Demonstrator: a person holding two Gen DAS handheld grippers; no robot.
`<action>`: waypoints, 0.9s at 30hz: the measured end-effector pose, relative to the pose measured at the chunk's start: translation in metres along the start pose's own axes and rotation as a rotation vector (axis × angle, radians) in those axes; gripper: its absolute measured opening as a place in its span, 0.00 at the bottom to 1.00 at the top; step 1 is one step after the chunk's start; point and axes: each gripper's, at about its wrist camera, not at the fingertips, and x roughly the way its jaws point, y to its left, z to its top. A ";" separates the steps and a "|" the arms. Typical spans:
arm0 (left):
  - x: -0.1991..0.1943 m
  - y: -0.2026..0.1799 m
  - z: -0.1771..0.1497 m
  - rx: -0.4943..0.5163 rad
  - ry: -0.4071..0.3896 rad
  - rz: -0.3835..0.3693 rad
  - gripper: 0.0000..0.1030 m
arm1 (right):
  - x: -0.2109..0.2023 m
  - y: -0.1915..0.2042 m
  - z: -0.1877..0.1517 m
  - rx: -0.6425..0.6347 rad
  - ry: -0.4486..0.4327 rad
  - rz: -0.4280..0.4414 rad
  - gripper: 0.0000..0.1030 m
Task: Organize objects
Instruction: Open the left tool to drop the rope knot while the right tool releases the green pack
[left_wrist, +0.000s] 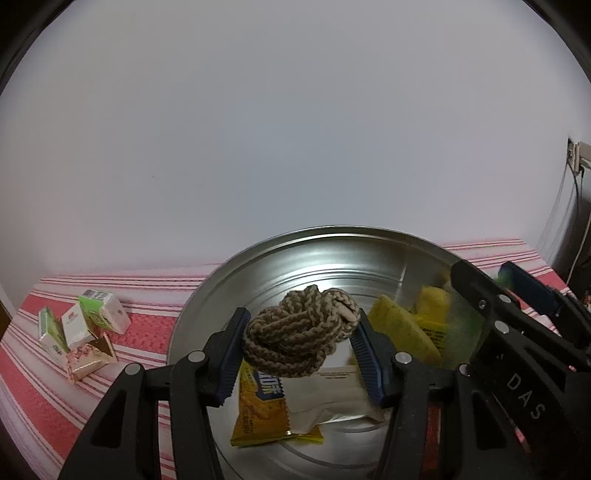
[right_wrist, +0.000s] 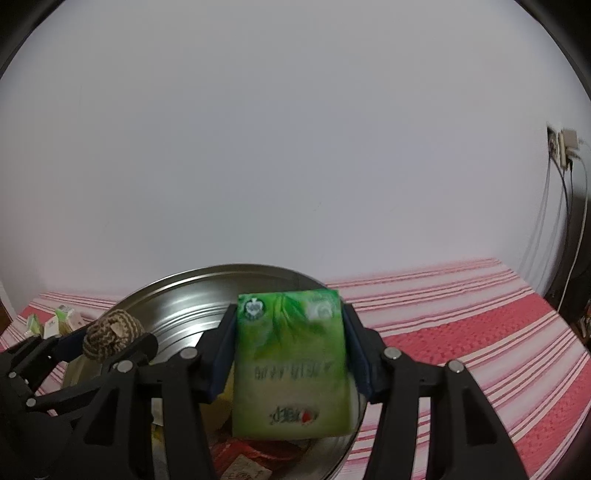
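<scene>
Red-and-white striped cloth (right_wrist: 461, 332) covers the surface we work over, and a round metal tin (left_wrist: 295, 258) sits on it near the far edge. Inside the tin lie a yellow snack packet (left_wrist: 258, 413) and a white wrapper (left_wrist: 332, 391). Our right gripper (right_wrist: 290, 354) clamps a green tissue pack (right_wrist: 291, 362) above the tin. Our left gripper (left_wrist: 301, 336) pinches a knotted brown rope ball (left_wrist: 299, 332) over the tin. Small green-and-white cartons (left_wrist: 85, 325) cluster toward the cloth's left edge, clear of the tin.
</scene>
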 end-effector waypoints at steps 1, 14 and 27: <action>-0.001 0.000 0.000 0.001 0.002 -0.009 0.59 | -0.002 0.000 0.000 0.011 -0.002 0.010 0.56; -0.033 0.027 -0.005 -0.050 -0.086 0.025 0.89 | -0.033 -0.011 0.022 0.123 -0.139 0.025 1.00; -0.016 0.058 -0.013 -0.071 -0.101 0.173 0.89 | -0.045 -0.009 0.011 0.130 -0.275 -0.038 1.00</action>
